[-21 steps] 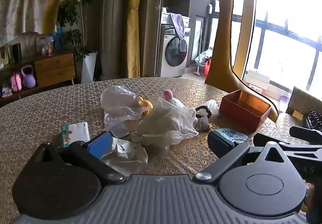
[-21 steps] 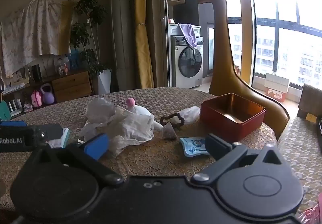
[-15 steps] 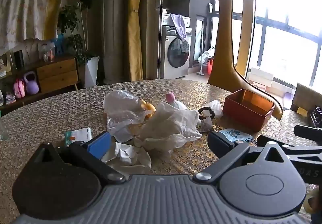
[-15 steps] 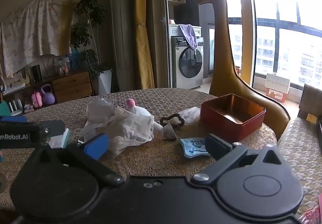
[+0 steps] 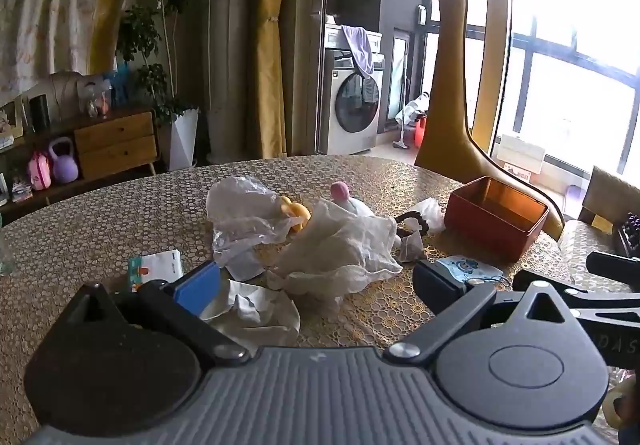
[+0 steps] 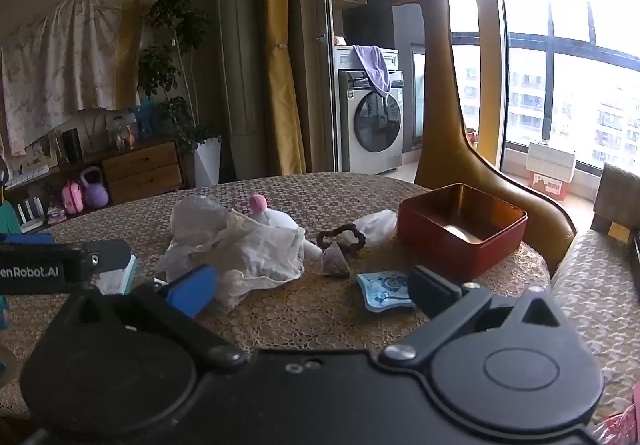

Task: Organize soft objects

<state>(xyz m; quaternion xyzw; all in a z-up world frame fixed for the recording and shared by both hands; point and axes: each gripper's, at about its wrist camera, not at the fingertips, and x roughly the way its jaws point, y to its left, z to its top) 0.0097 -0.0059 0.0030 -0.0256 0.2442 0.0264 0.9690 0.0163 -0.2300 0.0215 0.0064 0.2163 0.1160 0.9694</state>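
Tools point(image 5: 316, 285) point(image 6: 310, 291) agape above cloth heap point(image 5: 340, 253)

a crumpled white cloth point(image 5: 340, 253) lies heaped mid-surface, with a clear plastic bag point(image 5: 244, 213) bunched just beside it and a wad of white paper point(image 5: 256, 311) nearer the camera. a white soft toy with a pink tip point(image 6: 266, 211) pokes out behind the cloth, and a yellow toy point(image 5: 296, 211) sits between bag and cloth. a blue printed face mask point(image 6: 384, 291) lies flat near the open red box point(image 6: 460, 235), which stands upright and looks empty.
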